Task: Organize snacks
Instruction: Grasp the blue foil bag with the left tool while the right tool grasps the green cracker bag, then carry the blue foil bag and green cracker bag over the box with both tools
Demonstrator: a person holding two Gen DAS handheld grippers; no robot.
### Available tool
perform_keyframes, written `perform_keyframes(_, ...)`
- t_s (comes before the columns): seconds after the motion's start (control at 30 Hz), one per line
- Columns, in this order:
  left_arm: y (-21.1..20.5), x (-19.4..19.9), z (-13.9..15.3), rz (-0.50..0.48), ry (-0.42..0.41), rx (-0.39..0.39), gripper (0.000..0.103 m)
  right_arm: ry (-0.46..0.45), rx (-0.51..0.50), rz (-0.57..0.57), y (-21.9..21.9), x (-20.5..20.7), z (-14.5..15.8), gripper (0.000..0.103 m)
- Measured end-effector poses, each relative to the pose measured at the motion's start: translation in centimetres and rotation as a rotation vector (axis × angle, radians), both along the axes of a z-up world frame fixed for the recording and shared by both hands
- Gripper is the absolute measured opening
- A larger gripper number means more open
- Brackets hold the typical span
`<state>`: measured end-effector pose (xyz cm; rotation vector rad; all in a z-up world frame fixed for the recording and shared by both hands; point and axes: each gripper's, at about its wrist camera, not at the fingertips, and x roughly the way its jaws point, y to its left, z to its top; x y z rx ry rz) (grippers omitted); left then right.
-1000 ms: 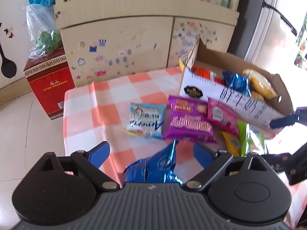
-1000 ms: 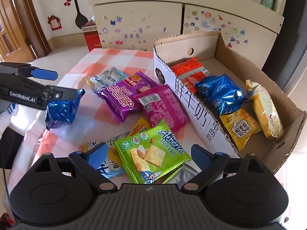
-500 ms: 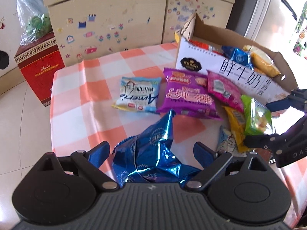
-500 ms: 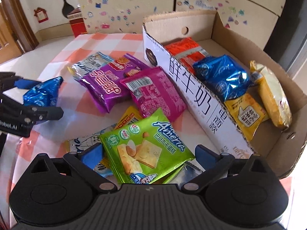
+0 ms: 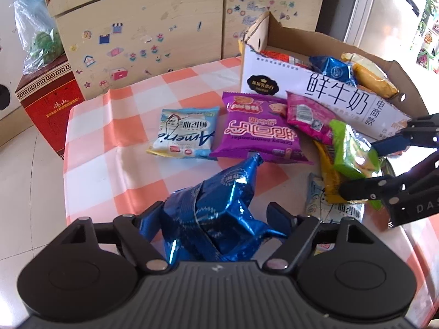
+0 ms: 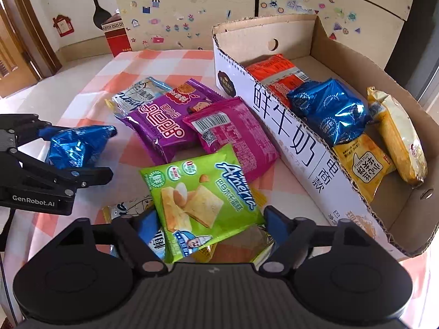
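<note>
My left gripper (image 5: 216,219) is shut on a blue foil snack bag (image 5: 219,208), held above the checked tablecloth; it also shows in the right wrist view (image 6: 76,148). My right gripper (image 6: 210,219) is shut on a green Ameria cracker packet (image 6: 200,194), also visible in the left wrist view (image 5: 354,150). A cardboard box (image 6: 290,126) at the right holds several snacks: an orange packet (image 6: 277,74), a blue foil bag (image 6: 329,109) and yellow packets (image 6: 362,164).
On the cloth lie a purple packet (image 5: 260,131), a pink packet (image 5: 310,115), a light-blue packet (image 5: 186,134) and more packets under the green one. A stickered cabinet (image 5: 164,27) and a red box (image 5: 49,96) stand behind the table.
Both grippers have closed: the left on the blue foil bag, the right on the green packet. The green packet now sits lifted above the other packets.
</note>
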<state>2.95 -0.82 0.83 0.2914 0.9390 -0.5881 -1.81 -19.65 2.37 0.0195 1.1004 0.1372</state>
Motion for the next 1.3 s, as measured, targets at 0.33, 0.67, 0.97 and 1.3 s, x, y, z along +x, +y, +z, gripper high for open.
perform_keyframes(0.33,-0.4,-0.2,0.5,-0.010,-0.024,-0.014,0.068,-0.030,0.015,0.006,-0.1,-0.2,0.6,0.076)
perform_keyframes(0.67,0.0,0.0,1.1,0.024,-0.033,-0.051,0.063,-0.073,0.038,0.015,0.1,-0.4,1.7,0.075)
perform_keyframes(0.97,-0.1,0.1,1.8,0.042,-0.077,-0.054,0.063,-0.095,0.022,0.028,0.4,-0.4,2.3,0.075)
perform_keyframes(1.3,-0.5,0.1,2.9,0.065,-0.145,-0.068,0.063,-0.133,0.017,0.014,0.2,-0.6,3.3,0.075)
